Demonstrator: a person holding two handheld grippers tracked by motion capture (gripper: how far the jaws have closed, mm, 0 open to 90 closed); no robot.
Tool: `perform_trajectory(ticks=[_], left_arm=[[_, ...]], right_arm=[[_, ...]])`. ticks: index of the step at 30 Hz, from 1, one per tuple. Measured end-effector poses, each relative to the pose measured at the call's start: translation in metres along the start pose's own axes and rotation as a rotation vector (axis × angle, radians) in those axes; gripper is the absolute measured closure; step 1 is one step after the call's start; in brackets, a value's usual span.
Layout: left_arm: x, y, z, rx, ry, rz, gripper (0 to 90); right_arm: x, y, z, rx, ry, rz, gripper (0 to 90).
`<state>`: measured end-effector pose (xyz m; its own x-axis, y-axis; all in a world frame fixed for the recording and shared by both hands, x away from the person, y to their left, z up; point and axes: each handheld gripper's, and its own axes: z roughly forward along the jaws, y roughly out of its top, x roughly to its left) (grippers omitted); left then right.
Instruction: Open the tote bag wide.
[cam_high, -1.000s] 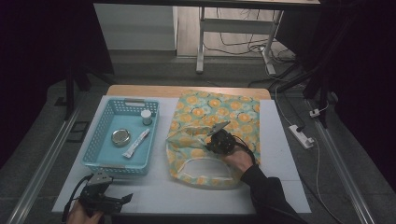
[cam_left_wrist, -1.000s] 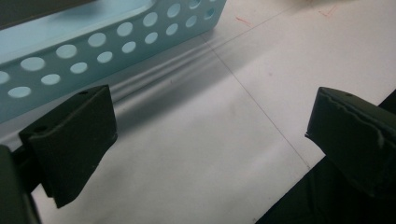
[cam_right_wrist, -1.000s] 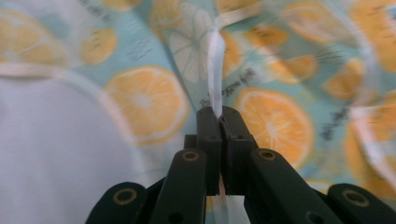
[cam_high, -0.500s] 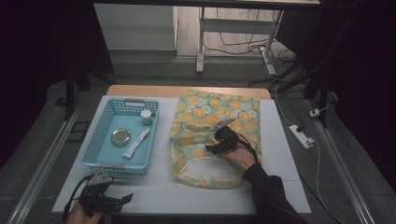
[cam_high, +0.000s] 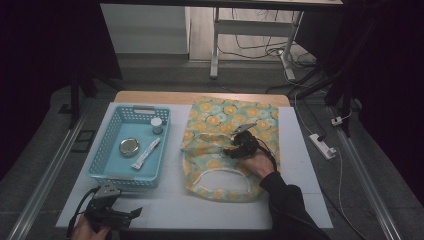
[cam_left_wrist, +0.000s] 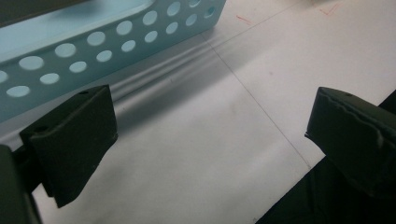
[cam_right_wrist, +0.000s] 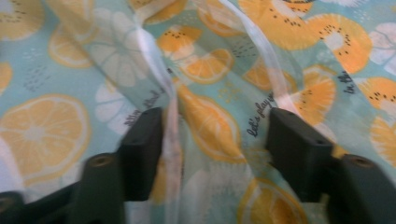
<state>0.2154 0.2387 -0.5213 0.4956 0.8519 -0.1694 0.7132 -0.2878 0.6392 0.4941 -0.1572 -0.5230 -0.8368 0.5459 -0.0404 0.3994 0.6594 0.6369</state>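
Your tabletop (cam_high: 300, 165) carries two big things: the citrus-print cloth bag (cam_high: 220, 125) spread across the middle and centre-right of the high view, and the blue basket (cam_high: 112, 170) to its left. The bag lies with its long axis running from the upper middle of the frame down toward you, its white-edged opening (cam_high: 222, 181) at the lower end, nearest your right forearm.

Your right tool (cam_high: 239, 145) sits directly over the bag's mid-section, so the fabric is straight below and ahead of it, not off to a side. Its jaws have just been closing from a wider spread and now stand about halfway. In the right gripper view they straddle a raised fold of printed cloth (cam_right_wrist: 210, 126), with a white trim strip (cam_right_wrist: 159, 70) running up past the left jaw. The picture is blurred, so you probably aren't pinching yet, though I can't be sure the pads are clear of the fabric.

Your left tool (cam_high: 112, 215) rests at the lower left of the high view, well apart from the bag and just below the basket's near wall (cam_left_wrist: 93, 46). Its jaws are spread wide with nothing between them but bare tabletop. The right hand is plainly the nearer one for whatever comes next on the bag.
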Motion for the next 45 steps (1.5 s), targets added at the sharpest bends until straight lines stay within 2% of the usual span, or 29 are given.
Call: perform_trajectory(ticks=[3, 7, 9, 14, 18, 25, 29, 45], left_arm=[[0.0, 0.0, 0.0, 0.0, 0.001, 0.001, 2.2], [0.0, 0.0, 0.0, 0.001, 0.001, -0.001, 2.3], [0.0, 0.0, 0.0, 0.002, -0.001, -0.002, 2.3], [0.0, 0.0, 0.0, -0.002, -0.001, -0.002, 2.3], [0.0, 0.0, 0.0, -0.001, 0.0, 0.0, 2.3], [0.0, 0.0, 0.0, 0.0, 0.001, -0.002, 2.3], [0.0, 0.0, 0.0, 0.0, 0.001, -0.003, 2.3], [0.0, 0.0, -0.001, -0.005, 0.001, -0.002, 2.3]], right_arm=[[0.005, 0.001, -0.002, 0.006, 0.032, -0.032, 64.9], [0.003, 0.001, -0.003, 0.009, 0.04, -0.028, 85.8], [0.003, 0.001, -0.003, 0.014, 0.039, -0.028, 89.5], [0.005, 0.005, -0.006, 0.029, 0.038, -0.033, 90.0], [0.003, 0.009, -0.02, -0.032, 0.043, -0.006, 90.0], [0.003, 0.017, -0.038, -0.076, 0.088, 0.035, 90.0], [0.006, 0.024, -0.046, -0.085, 0.113, 0.032, 90.0], [0.02, 0.038, -0.07, -0.123, 0.142, 0.01, 90.0]])
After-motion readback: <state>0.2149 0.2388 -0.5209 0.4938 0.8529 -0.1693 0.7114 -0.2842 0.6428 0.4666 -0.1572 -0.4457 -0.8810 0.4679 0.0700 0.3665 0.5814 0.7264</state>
